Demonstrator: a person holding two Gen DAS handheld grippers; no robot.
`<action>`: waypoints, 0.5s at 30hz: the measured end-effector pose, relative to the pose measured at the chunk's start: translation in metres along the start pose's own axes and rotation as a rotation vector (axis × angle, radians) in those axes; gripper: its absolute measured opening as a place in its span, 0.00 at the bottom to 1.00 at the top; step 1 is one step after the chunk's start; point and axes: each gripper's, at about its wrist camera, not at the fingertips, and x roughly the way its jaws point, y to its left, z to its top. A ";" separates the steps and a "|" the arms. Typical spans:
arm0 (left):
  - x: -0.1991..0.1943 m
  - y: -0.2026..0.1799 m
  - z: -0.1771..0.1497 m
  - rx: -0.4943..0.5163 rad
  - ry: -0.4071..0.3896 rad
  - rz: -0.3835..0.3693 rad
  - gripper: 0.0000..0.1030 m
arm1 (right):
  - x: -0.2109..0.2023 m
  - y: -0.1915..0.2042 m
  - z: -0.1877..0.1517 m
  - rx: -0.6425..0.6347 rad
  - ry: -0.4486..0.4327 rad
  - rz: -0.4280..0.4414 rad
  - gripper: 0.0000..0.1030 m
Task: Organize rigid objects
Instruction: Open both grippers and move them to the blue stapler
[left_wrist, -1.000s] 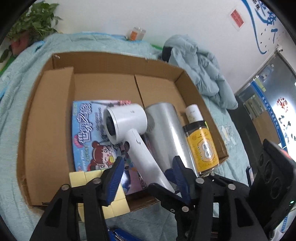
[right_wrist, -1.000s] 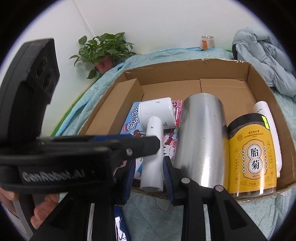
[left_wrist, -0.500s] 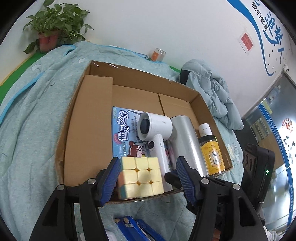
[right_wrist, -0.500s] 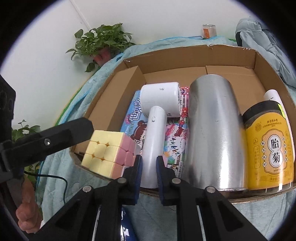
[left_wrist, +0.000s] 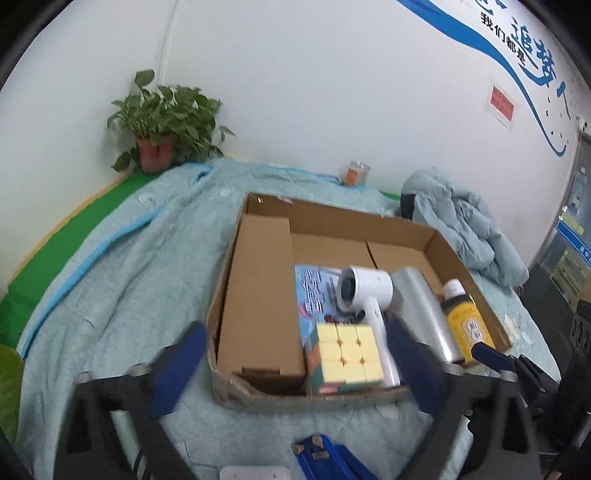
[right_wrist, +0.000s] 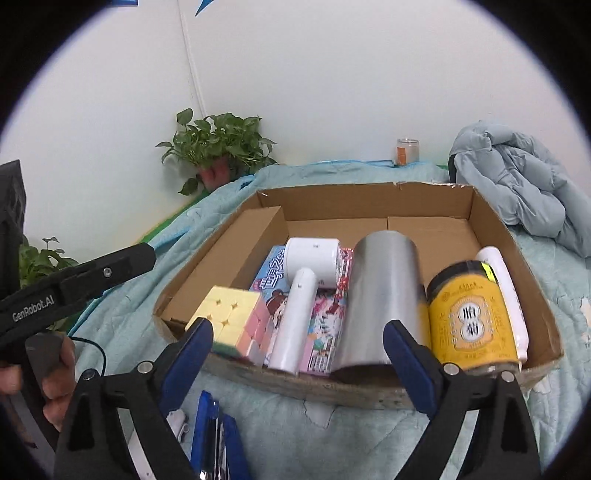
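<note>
A cardboard box (left_wrist: 258, 295) (right_wrist: 436, 192) lies on the bed. In it are a pastel puzzle cube (left_wrist: 347, 354) (right_wrist: 231, 317) at the near left corner, a white hair dryer (left_wrist: 365, 291) (right_wrist: 308, 273) on a picture book (left_wrist: 314, 291) (right_wrist: 269, 273), a silver cylinder (left_wrist: 424, 306) (right_wrist: 380, 295), a yellow jar (left_wrist: 467, 328) (right_wrist: 469, 325) and a white bottle (right_wrist: 498, 266). My left gripper (left_wrist: 295, 369) is open, empty, just in front of the box. My right gripper (right_wrist: 295, 354) is open and empty before the box's near wall.
A blue stapler (left_wrist: 325, 458) (right_wrist: 218, 435) lies on the teal blanket (left_wrist: 122, 280) in front of the box. A crumpled jacket (left_wrist: 461, 225) (right_wrist: 517, 181) lies at the right, a potted plant (left_wrist: 162, 125) (right_wrist: 218, 147) and a small jar (left_wrist: 356, 173) (right_wrist: 406, 151) at the back wall.
My left gripper let go of the cube, which now rests in the box's near left corner, and drew back open. My right gripper opened wide and pulled back.
</note>
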 end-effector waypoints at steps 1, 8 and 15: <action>0.003 -0.001 -0.004 0.019 0.052 -0.012 0.13 | -0.001 -0.001 -0.004 -0.001 0.014 0.001 0.91; -0.013 -0.007 -0.025 -0.004 0.051 0.034 0.97 | -0.028 -0.005 -0.023 0.009 -0.005 0.084 0.45; -0.013 -0.007 -0.054 -0.059 0.080 -0.002 0.99 | -0.033 -0.001 -0.050 0.029 0.050 0.206 1.00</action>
